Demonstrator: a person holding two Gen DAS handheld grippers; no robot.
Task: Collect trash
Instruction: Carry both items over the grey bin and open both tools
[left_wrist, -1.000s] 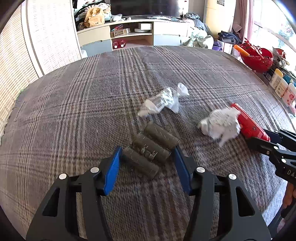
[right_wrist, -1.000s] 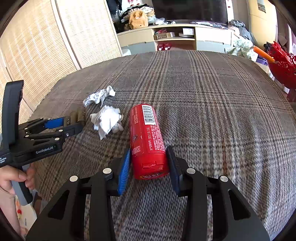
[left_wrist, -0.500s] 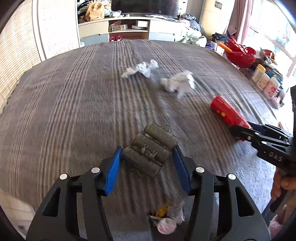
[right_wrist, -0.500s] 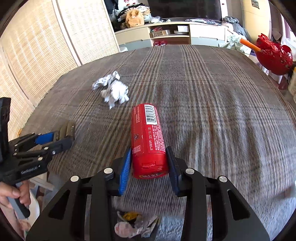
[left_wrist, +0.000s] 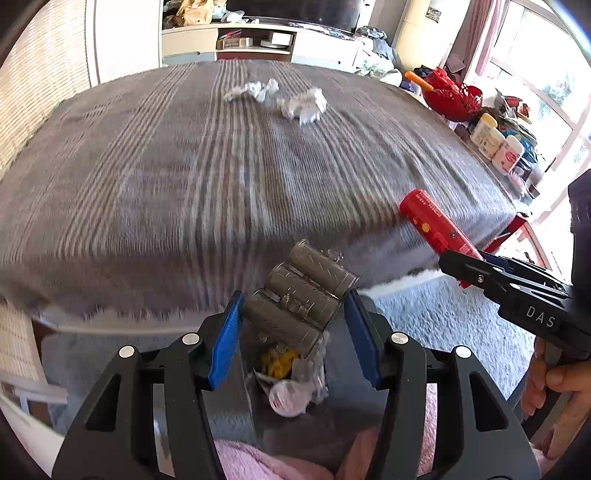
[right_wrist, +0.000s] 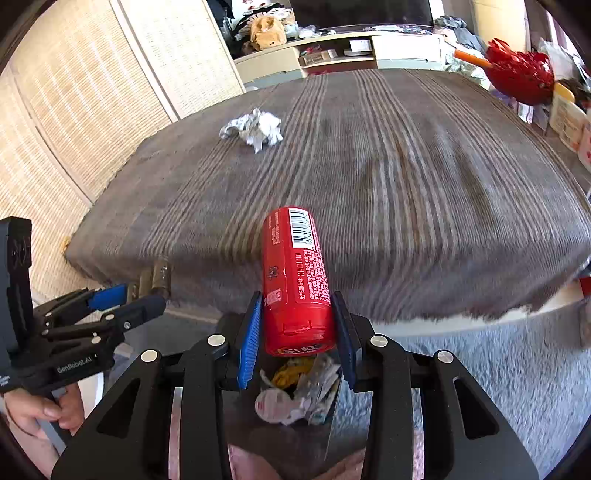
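Observation:
My left gripper (left_wrist: 293, 325) is shut on a pack of three grey-brown cylinders (left_wrist: 301, 297) and holds it above a metal trash bin (left_wrist: 255, 402) that has wrappers inside. My right gripper (right_wrist: 297, 332) is shut on a red can (right_wrist: 297, 278) with a barcode, held above the same bin (right_wrist: 243, 413). The red can (left_wrist: 434, 225) and right gripper also show at the right of the left wrist view. Two crumpled white papers (left_wrist: 303, 105) (left_wrist: 255, 90) lie far back on the plaid bed (left_wrist: 184, 177); they also show in the right wrist view (right_wrist: 255, 127).
The bin stands on a grey carpet (right_wrist: 480, 369) off the bed's near edge. A red basket (left_wrist: 450, 96) and white bottles (left_wrist: 498, 146) stand to the right of the bed. A shelf unit (right_wrist: 343, 51) and woven screens (right_wrist: 74, 110) stand behind.
Both grippers have pulled back off the bed with their loads and now hang over the trash bin. The crumpled papers stay on the bed, now farther away.

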